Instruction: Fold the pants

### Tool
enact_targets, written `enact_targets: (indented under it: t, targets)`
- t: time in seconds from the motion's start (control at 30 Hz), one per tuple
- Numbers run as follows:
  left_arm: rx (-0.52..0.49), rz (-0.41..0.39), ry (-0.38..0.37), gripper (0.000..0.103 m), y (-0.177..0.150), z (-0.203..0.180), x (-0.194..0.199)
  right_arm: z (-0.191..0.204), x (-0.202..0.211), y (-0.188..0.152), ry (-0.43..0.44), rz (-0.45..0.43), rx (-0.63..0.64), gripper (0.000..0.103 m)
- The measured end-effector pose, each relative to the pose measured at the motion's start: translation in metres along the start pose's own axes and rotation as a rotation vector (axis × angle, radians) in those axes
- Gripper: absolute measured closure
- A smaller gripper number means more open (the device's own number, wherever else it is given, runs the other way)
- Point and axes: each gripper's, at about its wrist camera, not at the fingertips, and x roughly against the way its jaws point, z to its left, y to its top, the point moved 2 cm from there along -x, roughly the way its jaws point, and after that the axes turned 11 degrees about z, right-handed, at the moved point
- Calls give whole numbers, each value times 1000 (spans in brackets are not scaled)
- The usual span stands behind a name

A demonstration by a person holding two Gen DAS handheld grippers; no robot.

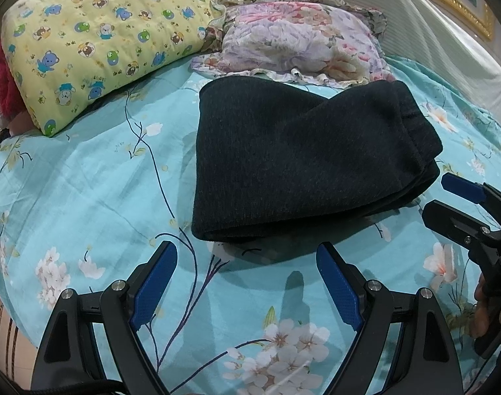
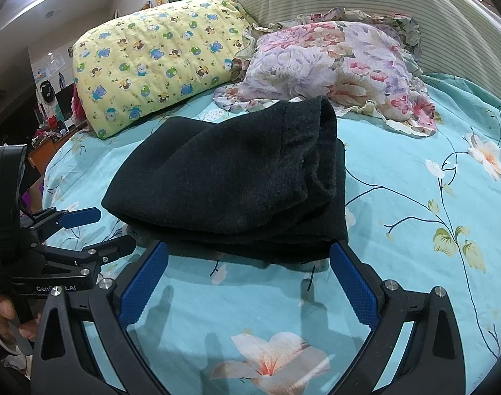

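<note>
Dark knit pants (image 1: 296, 158) lie folded into a thick rectangle on the turquoise flowered bedsheet (image 1: 86, 181); in the right wrist view the pants (image 2: 237, 177) show stacked layers on their right side. My left gripper (image 1: 247, 253) hovers open just in front of the near folded edge, nothing between its blue pads. My right gripper (image 2: 249, 253) is also open, close to the pants' near edge with nothing between its fingers. Each gripper shows in the other's view: the right gripper (image 1: 448, 197) at right, the left gripper (image 2: 109, 228) at left.
A yellow bear-print quilt (image 1: 102, 39) and a floral pillow (image 1: 300, 39) lie behind the pants against a striped headboard (image 1: 415, 26). A hand (image 1: 490, 312) holds the right gripper's handle. The bed's left edge drops toward furniture (image 2: 43, 144).
</note>
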Motion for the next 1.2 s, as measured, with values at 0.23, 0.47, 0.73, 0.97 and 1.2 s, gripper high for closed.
enact_targets:
  t: [0.23,0.47,0.73,0.97,1.2]
  targets:
    - [-2,-5,-3,16,0,-1,2,0,3,3,-3,-4,6,4]
    - [-1,-19,-9,16,1,-2,8,-2,6,3,-5,-10,4,4]
    - [16,-76,-30,16,4,-2,26,-6,23,9,-15,-76,-8,4]
    - [15,-81,-25,16,8,-3,26,-8,27,12,-1,-98,-19,4]
    - [15,-71,-27,16,8,-5,24,-6,28,12,9,-106,-17,4]
